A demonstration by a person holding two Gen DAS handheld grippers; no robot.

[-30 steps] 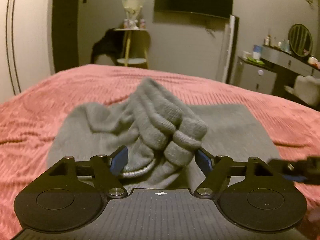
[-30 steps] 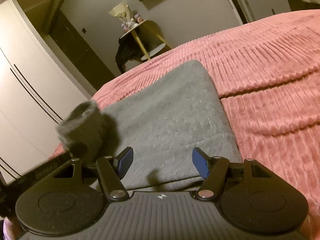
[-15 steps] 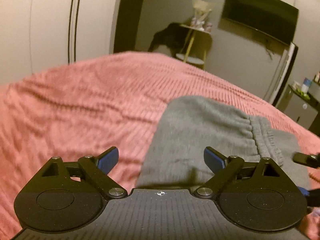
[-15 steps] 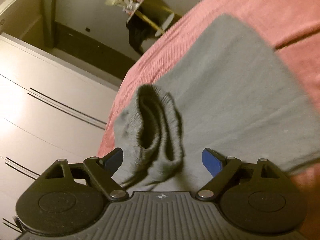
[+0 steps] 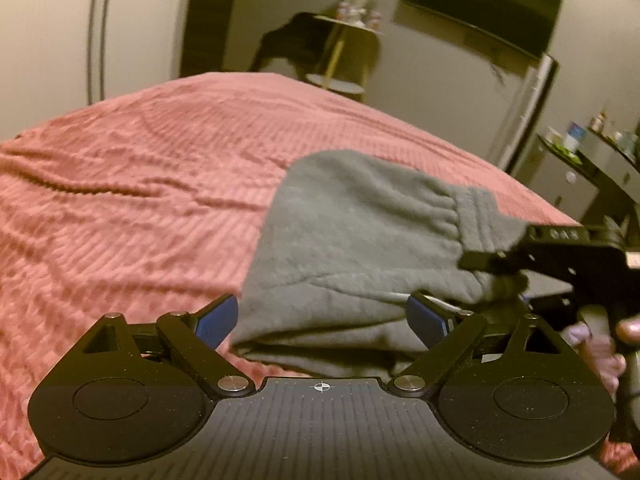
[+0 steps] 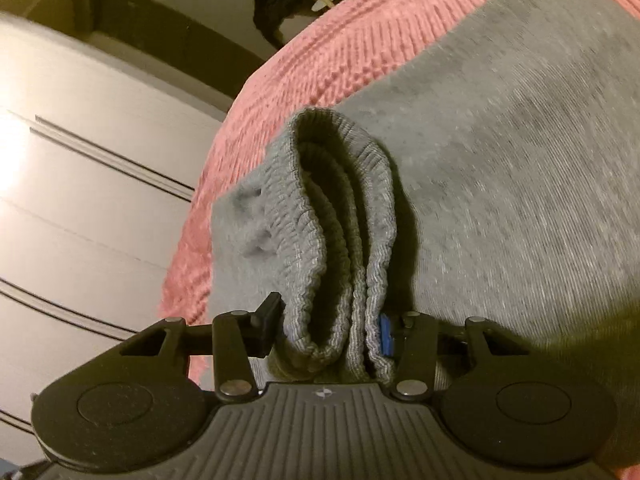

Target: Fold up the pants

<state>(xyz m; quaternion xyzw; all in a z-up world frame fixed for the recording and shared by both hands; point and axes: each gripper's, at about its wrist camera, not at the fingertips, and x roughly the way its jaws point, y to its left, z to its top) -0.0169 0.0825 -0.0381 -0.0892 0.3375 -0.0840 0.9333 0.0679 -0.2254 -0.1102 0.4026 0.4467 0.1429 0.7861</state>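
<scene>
- while the left gripper [image 5: 322,318] hangs with its blue pads spread wide and nothing between them, the grey pants [image 5: 360,248] lie straight ahead of it on the pink ribbed bedspread [image 5: 132,184], their near folded edge just beyond the fingertips.
- left of the pants: bare bedspread only; left pad [image 5: 218,320] sits over pink cloth, right pad over grey, so the left tool straddles the pants' left border rather than its middle.
- pants in the left view: a folded stack, layered edge toward the camera, gathered elastic band [image 5: 452,208] at the far right of the pile. long axis appears to run away from the camera and a little rightward; not certain under fisheye.
- right of the pile: the right gripper [image 5: 480,260] reaches in from the right edge and meets the cloth beside that band.
- right wrist view: right gripper [image 6: 326,330] is pinched in tight on a ribbed cuff or band [image 6: 340,220], doubled into several layers that stand up between the fingers; the rest of the pants [image 6: 520,160] spreads flat beyond and to the right, bedspread [image 6: 340,40] behind.
- judgement: right hand is the nearer and the only one with cloth. the coming move turns on carrying that pinched end along the long axis over the flat part; the left tool must first shift right to reach a matching corner.
- risk: thick doubled rib may slip out one layer at a time.
</scene>
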